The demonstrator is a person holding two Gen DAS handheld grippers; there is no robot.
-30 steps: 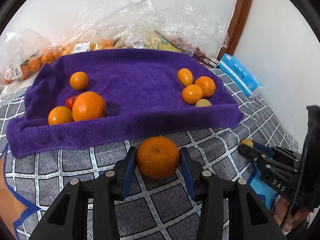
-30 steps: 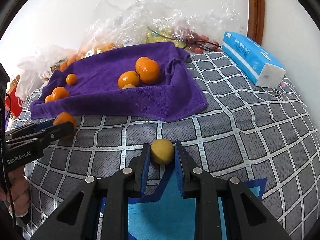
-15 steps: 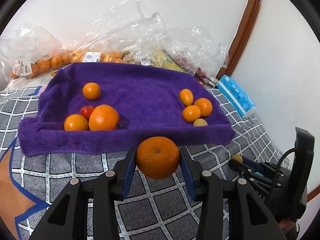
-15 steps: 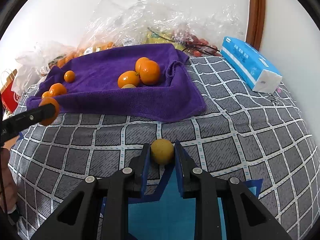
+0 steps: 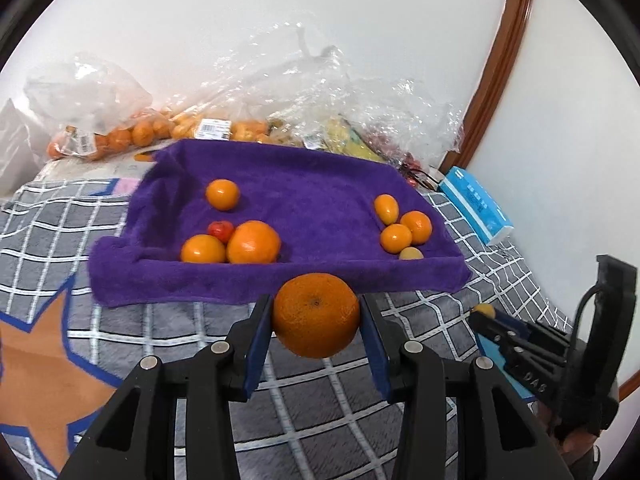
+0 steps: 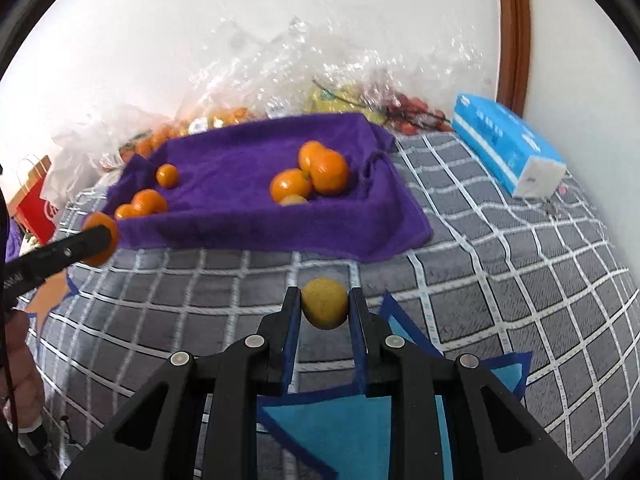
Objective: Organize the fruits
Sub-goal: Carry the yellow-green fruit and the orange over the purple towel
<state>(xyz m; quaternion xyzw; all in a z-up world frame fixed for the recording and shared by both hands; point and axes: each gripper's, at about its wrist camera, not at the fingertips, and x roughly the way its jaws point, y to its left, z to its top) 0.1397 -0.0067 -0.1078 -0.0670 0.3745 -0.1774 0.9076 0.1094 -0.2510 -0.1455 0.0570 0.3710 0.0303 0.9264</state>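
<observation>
Rising toward the towel [image 5: 280, 280], the left gripper [image 5: 316, 316] clamps the orange [image 5: 316, 314] and the right gripper [image 6: 324, 308] clamps the yellow fruit [image 6: 324, 308], so probably these 2 fruits join the groups there next.

A: What colour is the towel [image 5: 304, 184]?
B: Deep purple, on a grey bedspread [image 6: 520, 264] with a white grid and blue-edged orange stars.
A: And the fruit?
B: A big orange [image 5: 316, 315], a small dull-yellow fruit [image 6: 325, 303]. The tissue pack [image 6: 508, 148] is blue and white.
</observation>
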